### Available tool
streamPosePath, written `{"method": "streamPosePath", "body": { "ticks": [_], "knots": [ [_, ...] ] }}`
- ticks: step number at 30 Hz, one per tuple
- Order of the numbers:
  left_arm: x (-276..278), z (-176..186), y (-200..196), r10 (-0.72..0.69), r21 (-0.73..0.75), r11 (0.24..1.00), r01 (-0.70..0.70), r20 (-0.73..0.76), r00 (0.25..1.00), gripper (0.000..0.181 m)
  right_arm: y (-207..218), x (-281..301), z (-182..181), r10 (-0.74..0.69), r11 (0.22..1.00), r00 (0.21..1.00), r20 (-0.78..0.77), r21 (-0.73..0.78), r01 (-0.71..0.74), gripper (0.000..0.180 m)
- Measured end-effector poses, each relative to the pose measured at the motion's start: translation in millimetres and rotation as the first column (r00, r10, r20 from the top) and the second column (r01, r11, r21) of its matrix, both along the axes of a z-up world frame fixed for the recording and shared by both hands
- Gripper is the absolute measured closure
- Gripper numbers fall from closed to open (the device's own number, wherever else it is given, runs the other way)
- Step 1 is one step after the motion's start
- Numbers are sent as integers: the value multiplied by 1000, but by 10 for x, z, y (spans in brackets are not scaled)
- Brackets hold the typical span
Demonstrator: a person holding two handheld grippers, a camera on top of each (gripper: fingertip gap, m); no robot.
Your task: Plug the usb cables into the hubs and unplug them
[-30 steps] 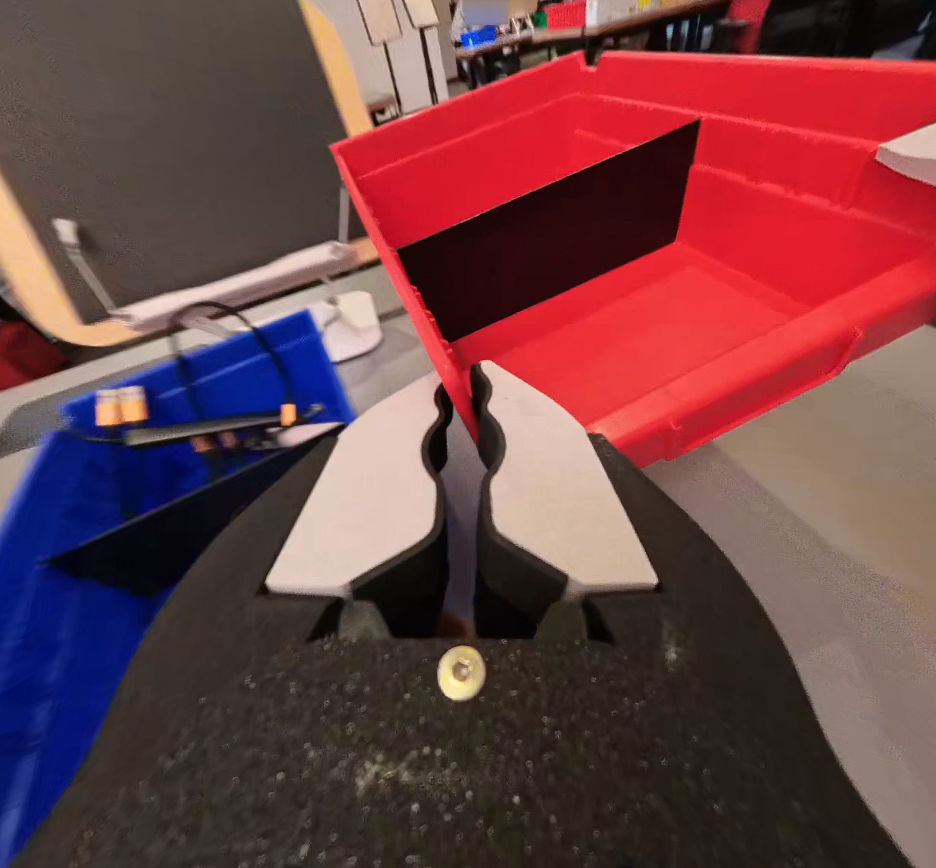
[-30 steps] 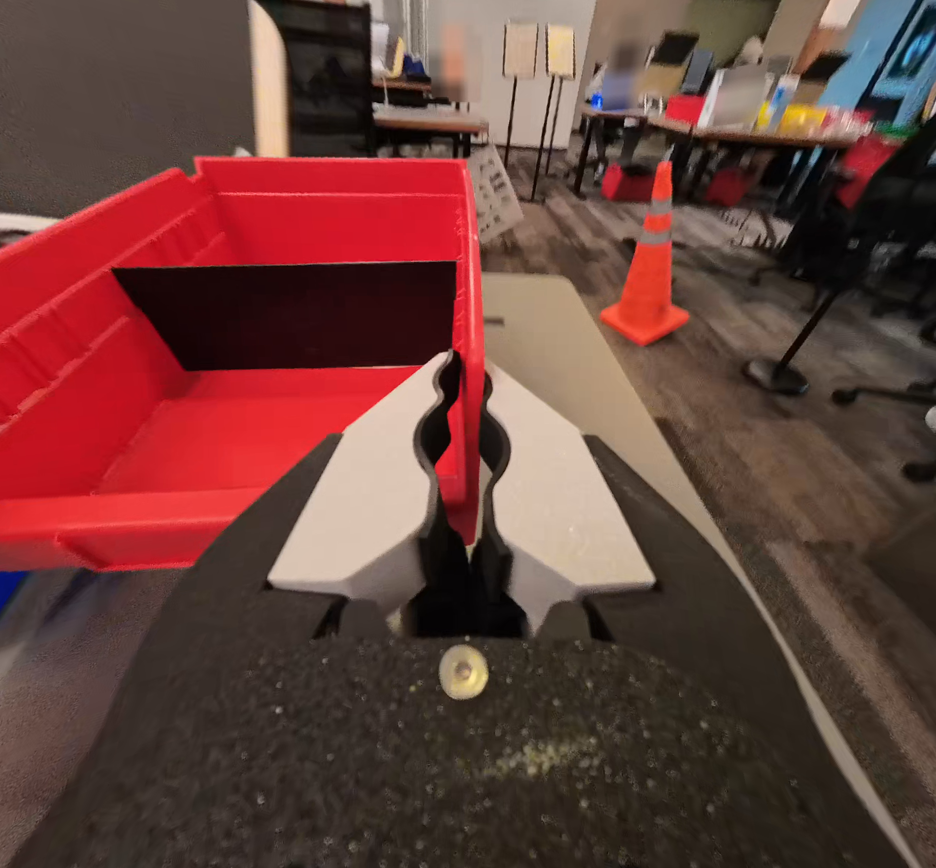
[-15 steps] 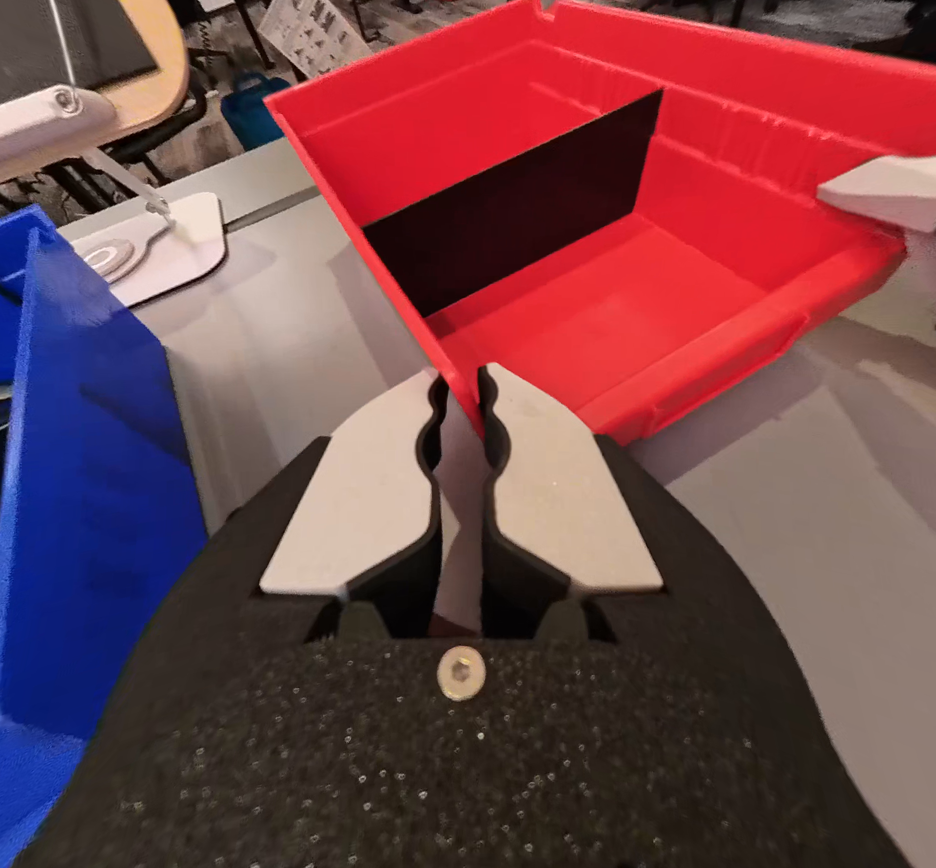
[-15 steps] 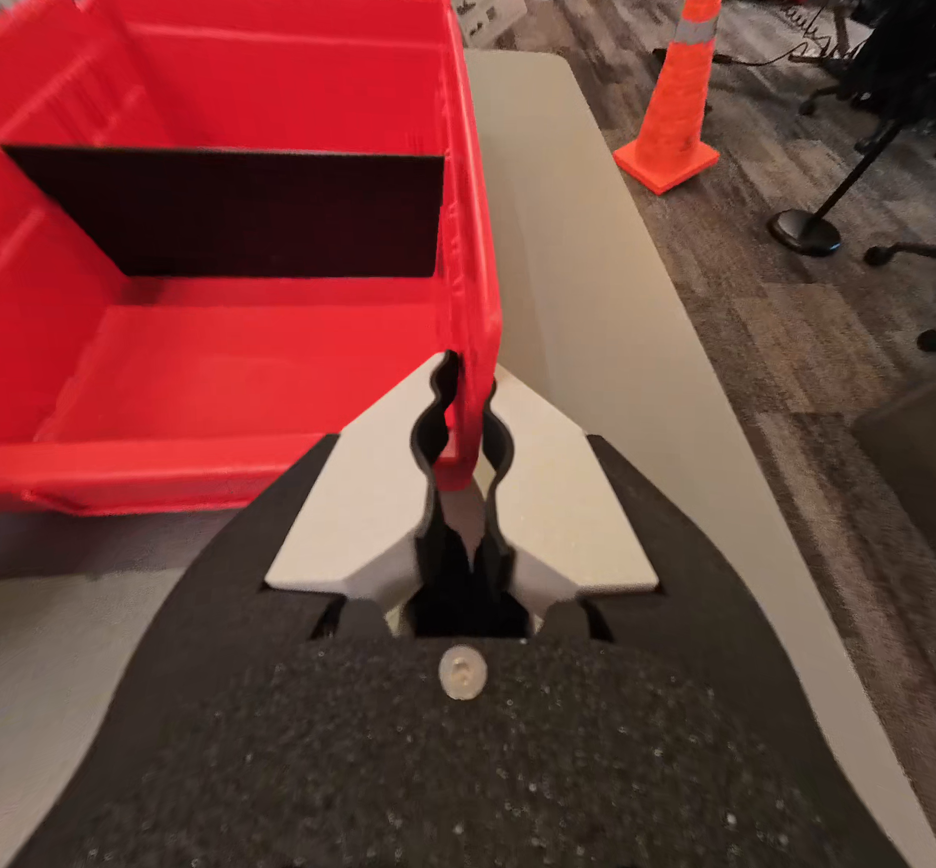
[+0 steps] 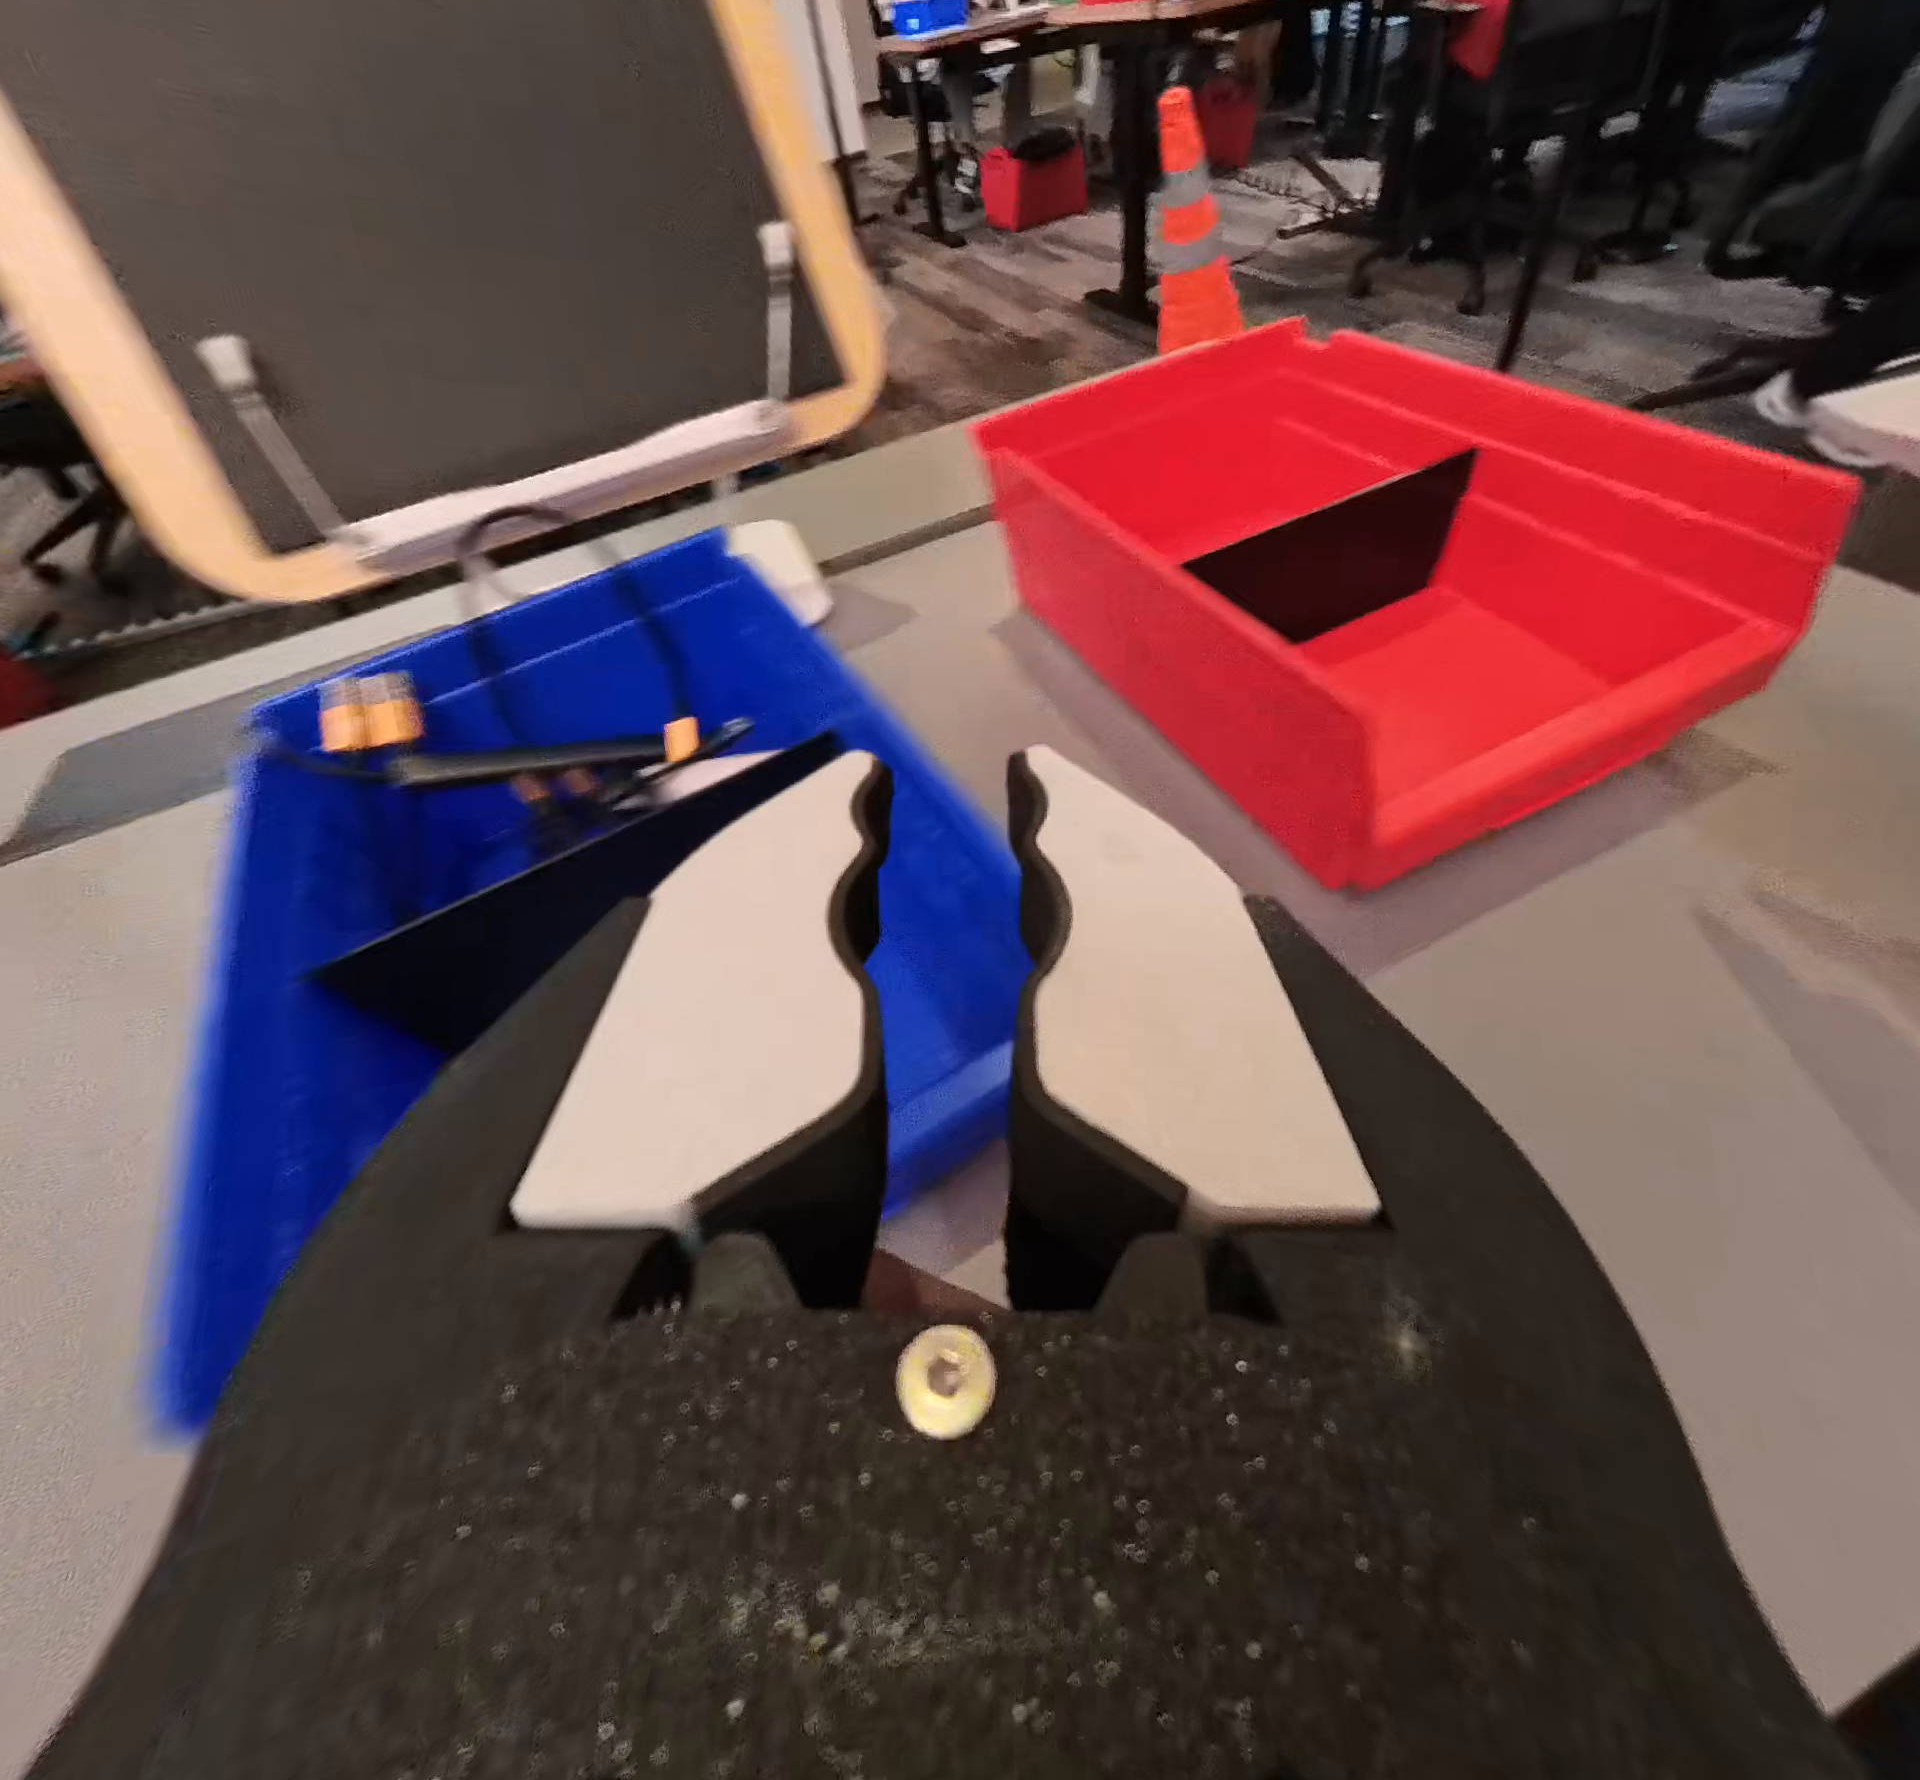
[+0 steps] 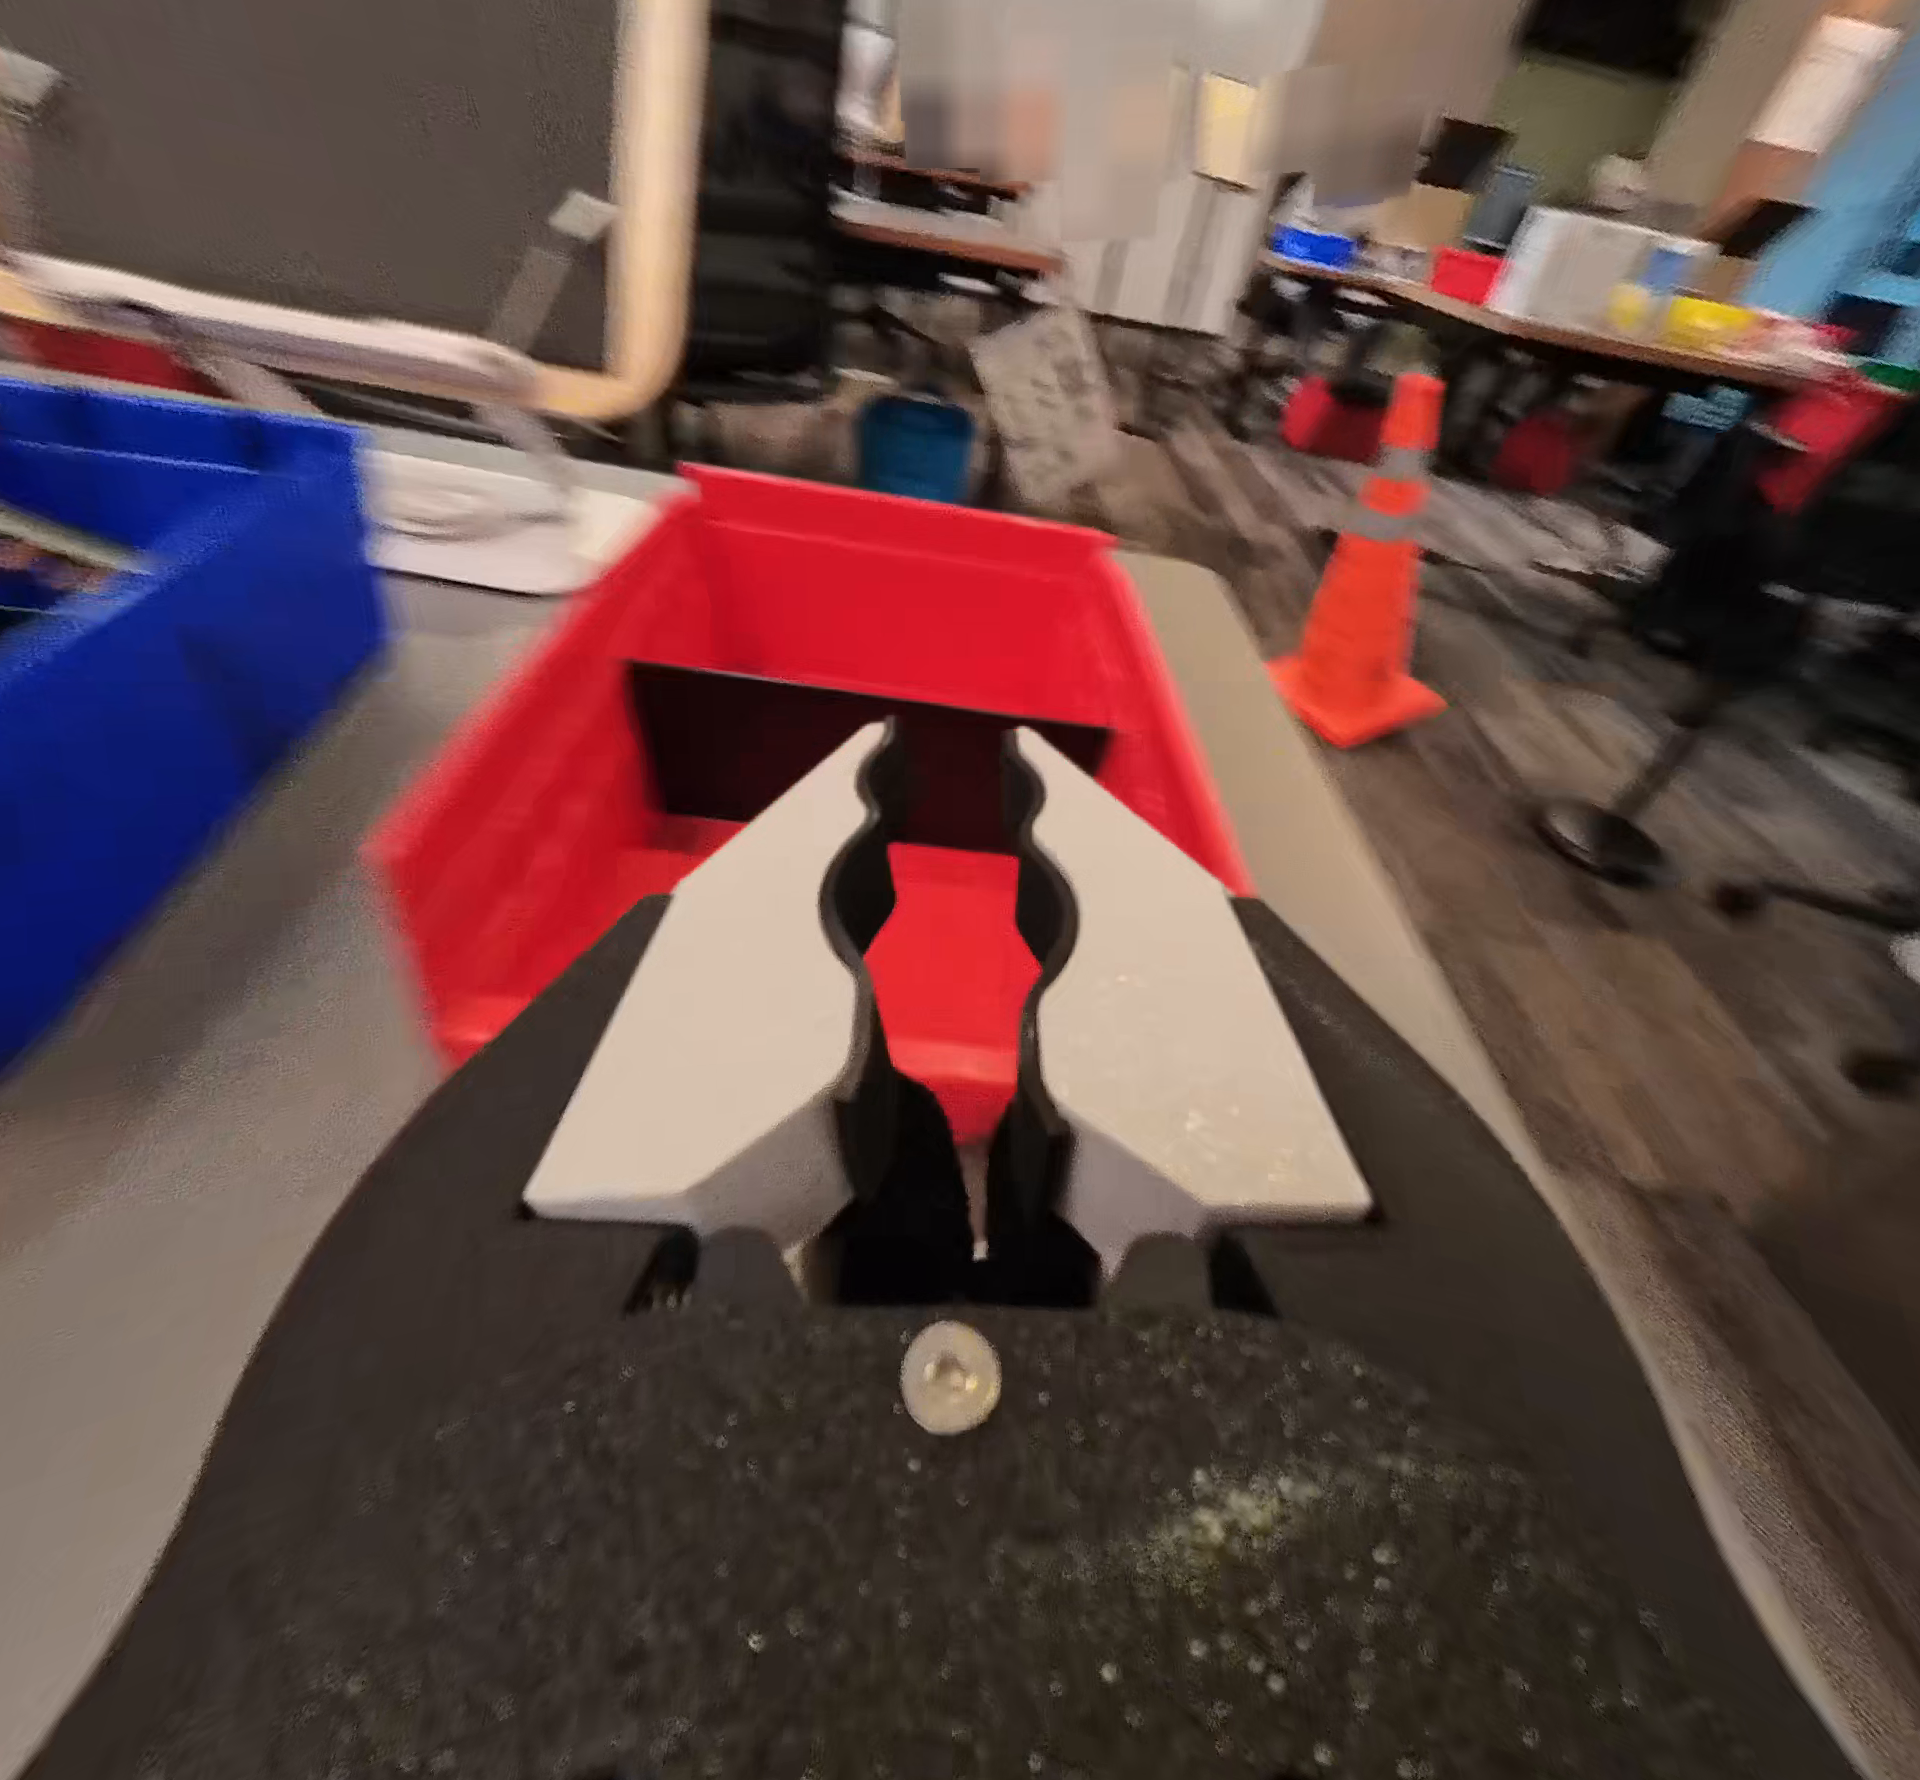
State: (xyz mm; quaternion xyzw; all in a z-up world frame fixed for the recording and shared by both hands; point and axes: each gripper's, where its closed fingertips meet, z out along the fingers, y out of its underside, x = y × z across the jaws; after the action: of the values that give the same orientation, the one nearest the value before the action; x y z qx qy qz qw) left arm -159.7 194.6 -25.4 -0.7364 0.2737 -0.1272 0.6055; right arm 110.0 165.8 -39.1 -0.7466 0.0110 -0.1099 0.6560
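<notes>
Left wrist view shows the left gripper (image 5: 948,785) released and empty, off the red bin (image 5: 1455,608) it gripped half a second ago; that bin sits far right on the table (image 5: 1558,1055). The right gripper (image 6: 945,764) has let go too, jaws apart. USB cables (image 5: 540,764) lie in the blue bin (image 5: 935,920), far left, likely the next target

Even, fairly bright indoor light, with soft shadows beside the red bin (image 5: 1195,691) on the grey table (image 5: 1558,1055); motion blur smears the blue bin (image 5: 260,1003) and the background, wide-angle distortion bends the edges, no strong glare
</notes>
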Motion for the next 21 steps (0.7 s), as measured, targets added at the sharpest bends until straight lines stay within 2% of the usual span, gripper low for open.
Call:
{"method": "streamPosePath", "body": {
  "ticks": [3,6,9,12,14,16,18,21],
  "knots": [
    [-821,-80,153,91,-30,995,-91,17,996,156,124,-1000,72,266,964,962,-67,25,-265,161],
    [-1408,-342,259,185,-66,981,-183,19,983,155,195,-1979,-98,461,885,866,-191,24,-466,157],
    [-1641,-691,348,230,-106,968,-228,2,973,153,394,-2323,-445,389,909,879,-274,-39,-414,148],
    [-1675,-960,482,238,-117,963,-244,-67,969,154,589,-2438,-831,298,920,918,-260,-177,-349,139],
    [-1658,-1085,553,221,-159,960,-232,-83,972,158,707,-2426,-990,212,933,947,-242,-239,-270,147],
    [-1605,-1117,574,189,-193,962,-191,-30,982,170,783,-2453,-1038,178,937,953,-247,-254,-240,169],
    [-1655,-1117,620,203,-192,959,-209,-49,978,172,807,-2465,-1012,119,945,957,-266,-264,-191,174],
    [-1814,-1084,687,242,-222,945,-239,-13,970,176,834,-2615,-848,80,970,985,-155,-214,-112,176]
  ]
}}
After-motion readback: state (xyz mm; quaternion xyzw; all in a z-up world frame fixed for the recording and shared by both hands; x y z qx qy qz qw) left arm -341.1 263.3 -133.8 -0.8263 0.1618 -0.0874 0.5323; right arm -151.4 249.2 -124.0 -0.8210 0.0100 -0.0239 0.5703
